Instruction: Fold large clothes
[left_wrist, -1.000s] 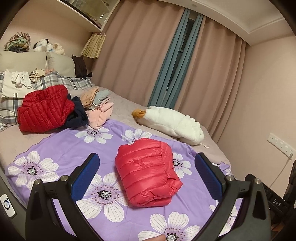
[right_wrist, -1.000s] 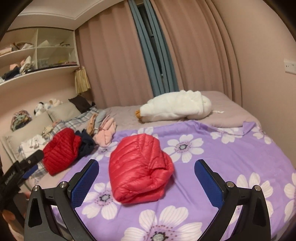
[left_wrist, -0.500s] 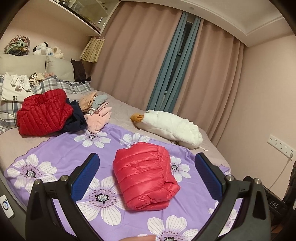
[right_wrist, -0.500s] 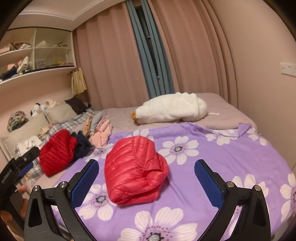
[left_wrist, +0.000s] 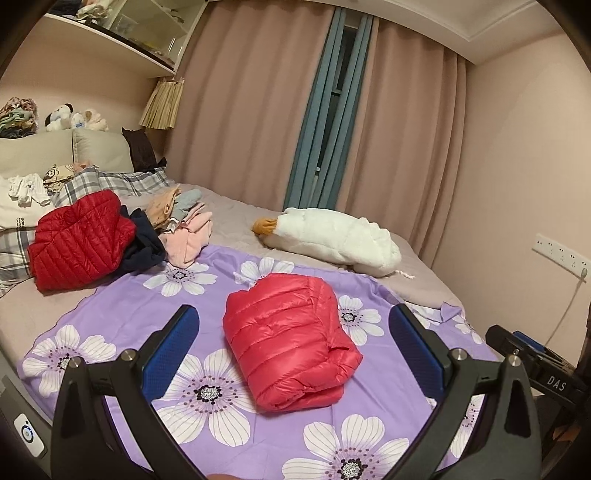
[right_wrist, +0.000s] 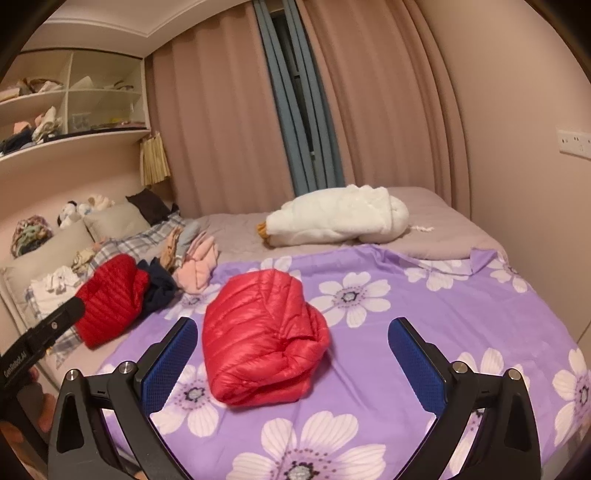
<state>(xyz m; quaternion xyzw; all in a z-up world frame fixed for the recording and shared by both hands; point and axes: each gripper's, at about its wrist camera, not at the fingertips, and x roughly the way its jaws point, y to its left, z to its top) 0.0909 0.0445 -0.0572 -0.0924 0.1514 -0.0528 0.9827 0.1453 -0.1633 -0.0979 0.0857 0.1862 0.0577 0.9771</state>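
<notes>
bed (left_wrist: 236, 214) with purple floral sheet (left_wrist: 122, 317) | folded red jacket (left_wrist: 291, 332) mid-sheet, long axis 11-to-5 o'clock, folded end toward 5 | left hand-held gripper (left_wrist: 295, 350) released, empty | right hand-held gripper (right_wrist: 293, 354) released; only its view shows shelf cubbies (right_wrist: 74, 96)

The left gripper (left_wrist: 293, 343) hangs spread wide, empty; a folded red puffer jacket (left_wrist: 290, 341) lies between its fingers, darker jacket (left_wrist: 79, 240) at ten o'clock.
</notes>
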